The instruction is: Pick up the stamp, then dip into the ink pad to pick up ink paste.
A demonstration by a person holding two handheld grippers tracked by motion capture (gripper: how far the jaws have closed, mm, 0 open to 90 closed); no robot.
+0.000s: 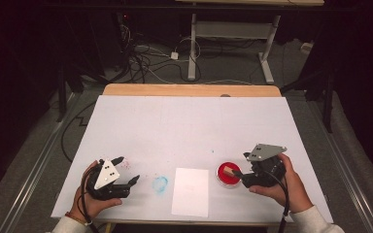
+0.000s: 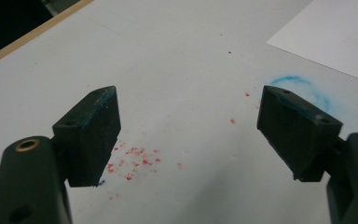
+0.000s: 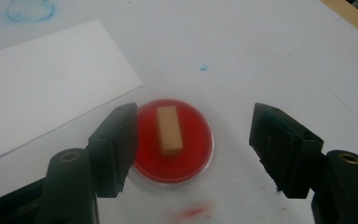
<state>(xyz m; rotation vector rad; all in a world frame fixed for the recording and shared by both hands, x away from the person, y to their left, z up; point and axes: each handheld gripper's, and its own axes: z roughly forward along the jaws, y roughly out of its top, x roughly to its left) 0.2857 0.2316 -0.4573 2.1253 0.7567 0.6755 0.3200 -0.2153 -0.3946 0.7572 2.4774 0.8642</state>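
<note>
High view first: we see the white table (image 1: 189, 121) with a white sheet of paper (image 1: 190, 191) lying flat near its front edge, and we take that sheet as our landmark. Just to the right of the sheet sits a round red ink pad (image 1: 228, 174) with a small tan wooden block (image 1: 229, 171) lying on it. Our right gripper (image 1: 239, 175) hovers at the pad's right side, its jaws spread apart and clamped on nothing. In the right gripper view, the ink pad (image 3: 173, 141) lies between and just beyond the two jaws, one jaw overlapping the pad's rim, and the block (image 3: 169, 130) rests flat across the middle of the red surface, untouched. A red smear (image 3: 193, 212) marks the table just in front of the pad.

To the left of the sheet we find a faint blue ring stain (image 1: 160, 184), and farther left our left gripper (image 1: 126, 170), its jaws wide apart and holding nothing. In the left gripper view, scattered red specks (image 2: 133, 161) dot the table between its jaws.
</note>
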